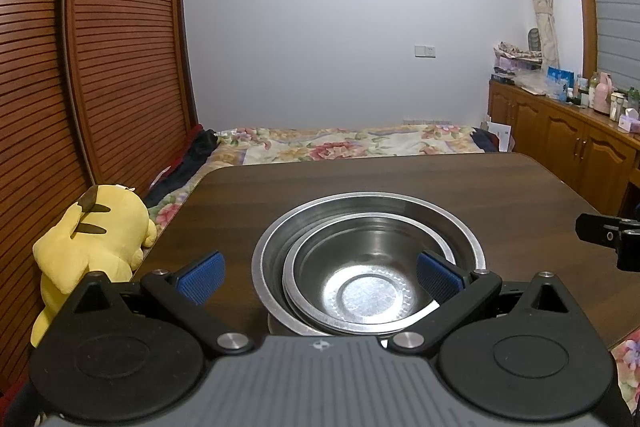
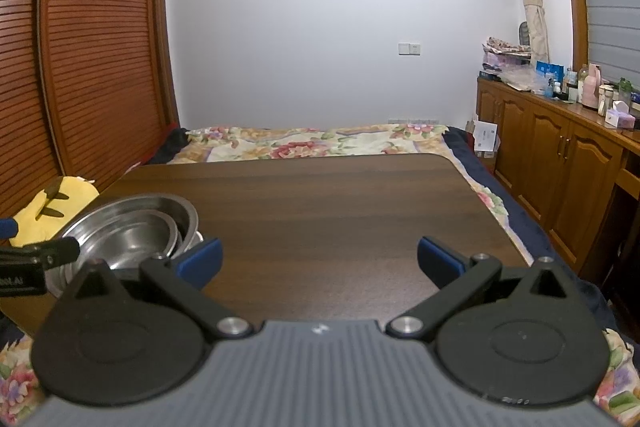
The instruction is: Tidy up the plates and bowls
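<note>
A small steel bowl [image 1: 362, 283] is nested inside a larger steel bowl [image 1: 460, 239], slightly toward its near-left side, and a third rim seems to be seen under them. The stack is placed on the dark wooden table [image 1: 360, 175], near its near-left edge. It lies directly ahead of the left gripper [image 1: 320, 273], which is clearly the nearer one; the bowls are round, so no long axis is given. Both the left gripper and the right gripper [image 2: 320, 255] are held level, wide open, and nothing is gripped. The right one is faced at bare table, to the right of the stack.
</note>
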Demonstrator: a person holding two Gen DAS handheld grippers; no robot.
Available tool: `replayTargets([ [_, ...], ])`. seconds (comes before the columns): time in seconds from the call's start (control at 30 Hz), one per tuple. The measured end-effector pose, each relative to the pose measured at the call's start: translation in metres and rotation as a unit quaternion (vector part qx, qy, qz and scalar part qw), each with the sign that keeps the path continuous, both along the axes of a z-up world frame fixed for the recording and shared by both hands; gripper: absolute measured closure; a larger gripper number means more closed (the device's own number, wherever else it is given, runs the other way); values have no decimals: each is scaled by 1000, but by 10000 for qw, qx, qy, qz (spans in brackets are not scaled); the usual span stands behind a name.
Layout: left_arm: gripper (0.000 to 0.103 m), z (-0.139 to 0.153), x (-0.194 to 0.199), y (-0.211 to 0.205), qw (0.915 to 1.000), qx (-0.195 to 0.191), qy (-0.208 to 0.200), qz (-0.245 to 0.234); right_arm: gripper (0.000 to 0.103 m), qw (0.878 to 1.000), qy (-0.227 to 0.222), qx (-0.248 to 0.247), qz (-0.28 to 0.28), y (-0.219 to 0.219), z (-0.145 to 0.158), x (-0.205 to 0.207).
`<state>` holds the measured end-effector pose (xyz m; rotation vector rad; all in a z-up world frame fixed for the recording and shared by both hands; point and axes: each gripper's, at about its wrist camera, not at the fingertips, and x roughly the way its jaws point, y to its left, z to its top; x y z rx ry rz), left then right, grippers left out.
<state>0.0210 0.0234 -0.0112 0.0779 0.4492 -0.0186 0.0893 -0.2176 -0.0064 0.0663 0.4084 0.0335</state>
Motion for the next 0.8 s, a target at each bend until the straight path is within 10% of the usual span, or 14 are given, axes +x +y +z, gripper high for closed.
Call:
replayTargets([
  [0.8,0,0,0,0,10000,-1,-10,-8,0,10000,24,62,-3,-1,-1,2],
])
